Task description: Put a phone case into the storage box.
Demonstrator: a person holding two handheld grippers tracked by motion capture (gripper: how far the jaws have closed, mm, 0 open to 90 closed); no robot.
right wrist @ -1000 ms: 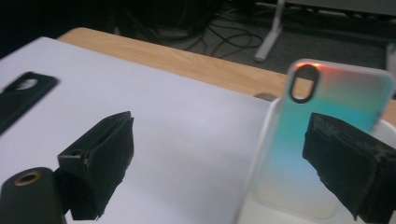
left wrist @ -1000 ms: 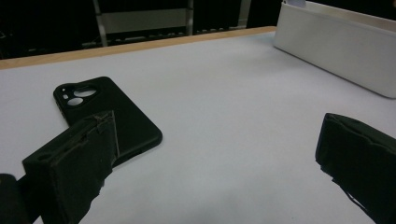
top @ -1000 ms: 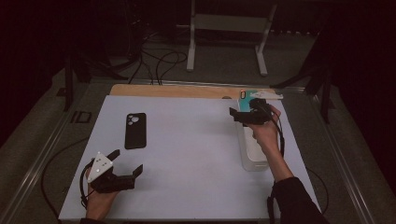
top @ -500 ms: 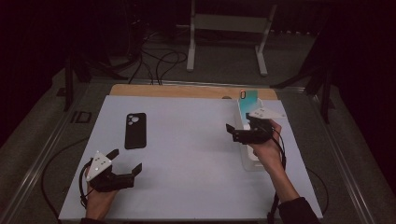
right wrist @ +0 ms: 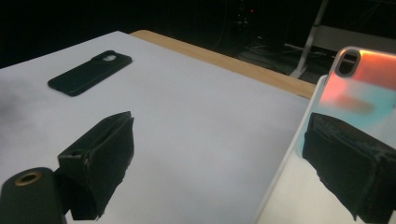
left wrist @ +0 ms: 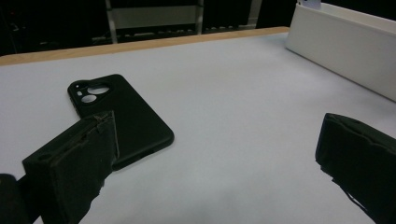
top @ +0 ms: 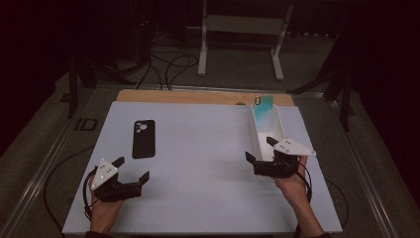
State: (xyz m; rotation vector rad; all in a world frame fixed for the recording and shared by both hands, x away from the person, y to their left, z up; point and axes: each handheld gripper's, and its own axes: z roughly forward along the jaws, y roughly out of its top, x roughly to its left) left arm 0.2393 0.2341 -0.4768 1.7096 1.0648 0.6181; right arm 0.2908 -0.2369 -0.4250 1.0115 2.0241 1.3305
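Dim room, white table point(top: 208, 163): both grippers wide open and empty, right gripper point(top: 270, 156) seemingly straddling the tray point(top: 256, 136) wall, liable to nudge the tray or tip the leaning phone case point(top: 265, 111); left gripper point(top: 130, 171) short of the black case point(top: 143, 139).

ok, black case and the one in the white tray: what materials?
Black case: looks like matte silicone or soft rubber, no glare, rounded edges. Tray case: probably glossy plastic with a teal-to-orange gradient, showing sheen. White tray: smooth, likely rigid plastic.

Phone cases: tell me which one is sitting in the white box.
The teal-and-pink phone case, propped inside the white box at the table's right, beside the right gripper. The black phone case lies flat on the white mat.
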